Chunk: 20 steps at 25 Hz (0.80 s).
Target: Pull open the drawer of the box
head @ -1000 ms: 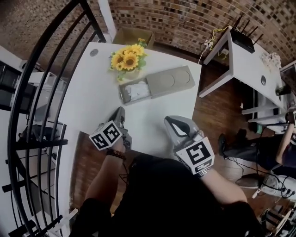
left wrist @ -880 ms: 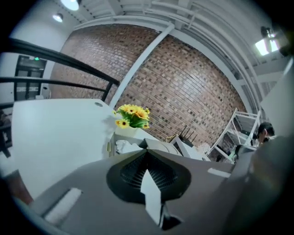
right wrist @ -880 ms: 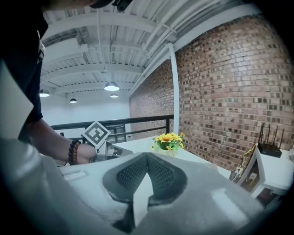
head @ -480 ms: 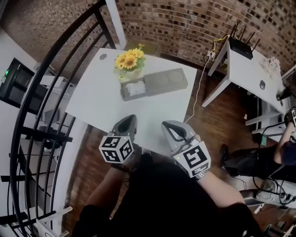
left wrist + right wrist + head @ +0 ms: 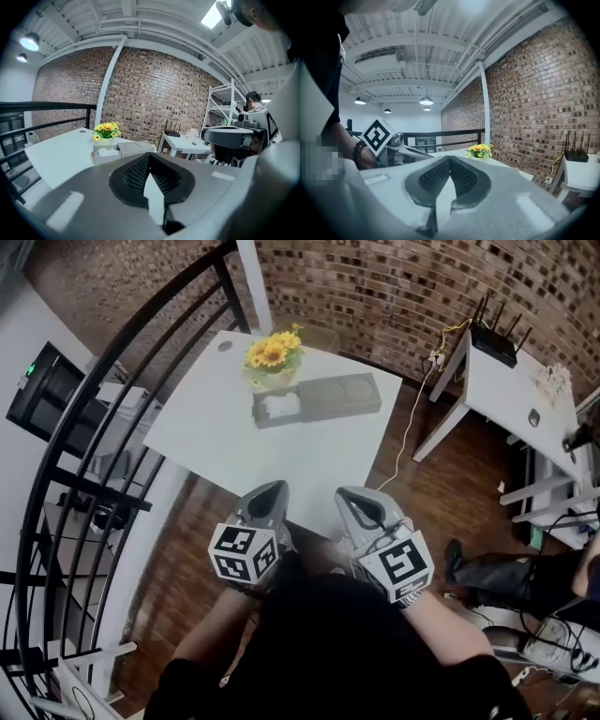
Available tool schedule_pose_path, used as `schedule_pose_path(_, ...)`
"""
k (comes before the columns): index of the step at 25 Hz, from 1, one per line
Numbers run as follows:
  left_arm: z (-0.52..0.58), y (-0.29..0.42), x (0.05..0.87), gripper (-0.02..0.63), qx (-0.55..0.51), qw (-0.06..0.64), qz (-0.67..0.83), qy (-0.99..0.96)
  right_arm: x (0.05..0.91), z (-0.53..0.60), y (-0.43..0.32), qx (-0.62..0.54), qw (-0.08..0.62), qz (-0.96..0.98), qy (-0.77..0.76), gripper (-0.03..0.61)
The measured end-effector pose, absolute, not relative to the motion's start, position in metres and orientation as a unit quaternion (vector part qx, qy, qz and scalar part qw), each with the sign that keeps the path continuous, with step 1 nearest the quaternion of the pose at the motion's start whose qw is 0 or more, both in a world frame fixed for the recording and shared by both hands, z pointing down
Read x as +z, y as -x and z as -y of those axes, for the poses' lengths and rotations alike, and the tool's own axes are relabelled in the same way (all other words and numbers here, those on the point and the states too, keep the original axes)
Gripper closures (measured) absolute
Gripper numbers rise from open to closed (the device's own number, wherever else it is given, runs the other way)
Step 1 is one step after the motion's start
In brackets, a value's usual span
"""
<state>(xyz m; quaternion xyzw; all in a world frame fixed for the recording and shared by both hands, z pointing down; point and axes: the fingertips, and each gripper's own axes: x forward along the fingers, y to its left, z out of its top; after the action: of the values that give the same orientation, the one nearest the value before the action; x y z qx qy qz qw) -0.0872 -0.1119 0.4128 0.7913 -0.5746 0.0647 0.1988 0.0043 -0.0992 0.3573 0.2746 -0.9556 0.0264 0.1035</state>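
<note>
Box (image 5: 333, 395) lies near the far edge of the bench (image 5: 225, 442), its long side running along that edge toward the far right corner. Drawer (image 5: 278, 407) stands drawn out from the box's left end, with white contents showing inside. A pot of sunflowers (image 5: 272, 354) sits at the far edge just beside the open drawer; contact cannot be confirmed. Left tool (image 5: 272, 489) and right tool (image 5: 349, 495) are held side by side at the near edge, tips pointing toward the box and well apart from it. Left tool: jaws clenched, tips meeting, nothing between them. Right tool: the same, tips together and empty. Only bare bench surface lies between the tools and the box, and nothing stands in the way. Surroundings: a black railing (image 5: 112, 409) curves past the left edge; a brick wall (image 5: 403, 277) runs behind the far edge. A second bench (image 5: 487, 381) stands to the right across the wooden floor (image 5: 441, 493) and carries a black router (image 5: 495, 329). A cable (image 5: 408, 442) hangs beside the main bench's right edge. A person's legs show at the lower right, apart from the work area.
</note>
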Motion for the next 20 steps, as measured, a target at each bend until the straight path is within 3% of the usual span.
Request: schedule_pose_path(20,0.077,0.051,0.384,0.597,0.073,0.151,0.561,-0.810,0.348,0.056,0.002,0.011,0.093,0.965,-0.246,0.589)
